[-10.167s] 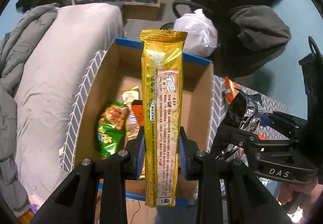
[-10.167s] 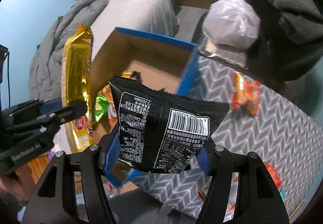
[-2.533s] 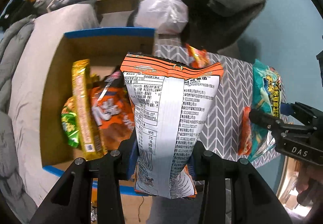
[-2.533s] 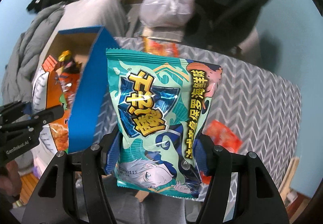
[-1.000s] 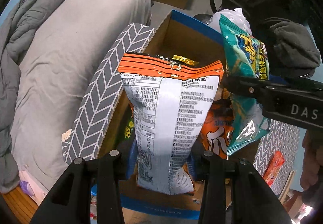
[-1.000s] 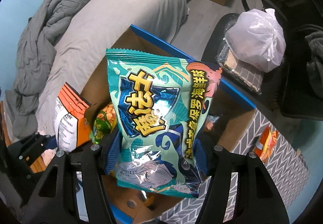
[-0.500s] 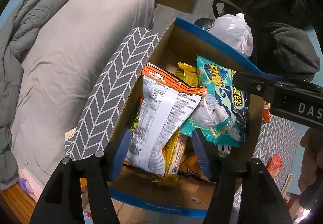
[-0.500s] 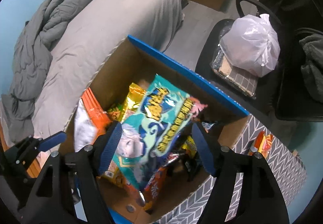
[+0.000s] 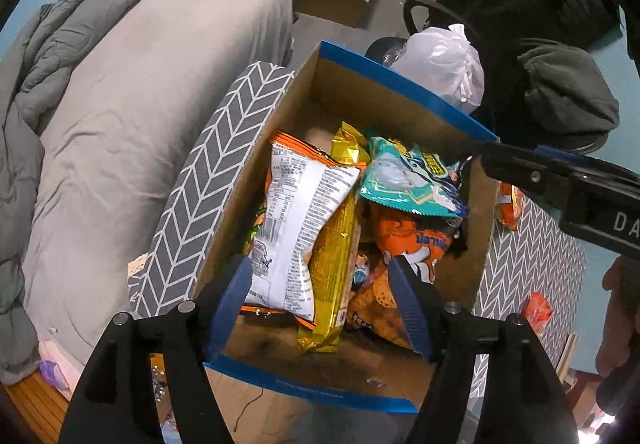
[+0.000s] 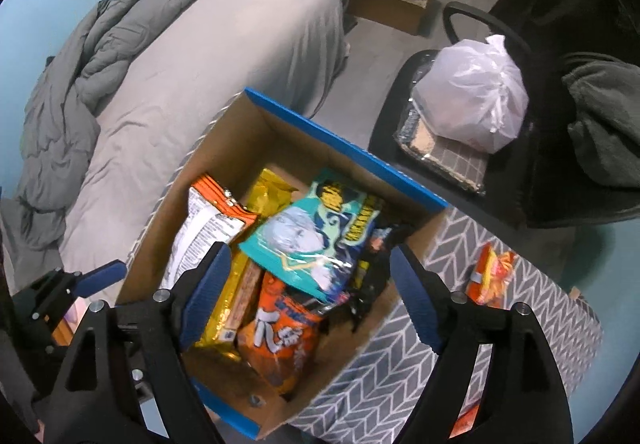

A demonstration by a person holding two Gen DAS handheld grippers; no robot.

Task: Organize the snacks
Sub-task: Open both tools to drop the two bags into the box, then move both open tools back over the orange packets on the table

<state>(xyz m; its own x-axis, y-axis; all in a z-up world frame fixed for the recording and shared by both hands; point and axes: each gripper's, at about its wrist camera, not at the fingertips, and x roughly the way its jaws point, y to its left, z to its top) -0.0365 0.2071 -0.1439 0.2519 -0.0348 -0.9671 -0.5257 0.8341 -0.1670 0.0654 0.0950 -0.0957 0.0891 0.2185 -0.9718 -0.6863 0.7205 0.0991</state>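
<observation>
A blue-rimmed cardboard box (image 9: 400, 88) (image 10: 344, 142) holds several snack bags. A white and orange bag (image 9: 298, 220) (image 10: 200, 228) lies at its left. A gold packet (image 9: 336, 256) (image 10: 224, 308) lies beside it. A teal bag (image 9: 412, 180) (image 10: 316, 236) rests on an orange bag (image 9: 412, 248) (image 10: 280, 336). My left gripper (image 9: 320, 296) is open and empty above the box's near side. My right gripper (image 10: 308, 292) is open and empty above the box, and it also shows in the left wrist view (image 9: 560, 180).
The box stands on a grey chevron-patterned surface (image 10: 520, 340) where small orange packets (image 10: 490, 274) (image 9: 538, 310) lie. A grey bed (image 9: 132, 100) is on the left. A chair holding a white plastic bag (image 10: 476, 104) stands behind the box.
Both grippers opened and let go of their bags, the white and orange one and the teal one. Both bags now lie in the box, and the grippers have drawn back slightly.
</observation>
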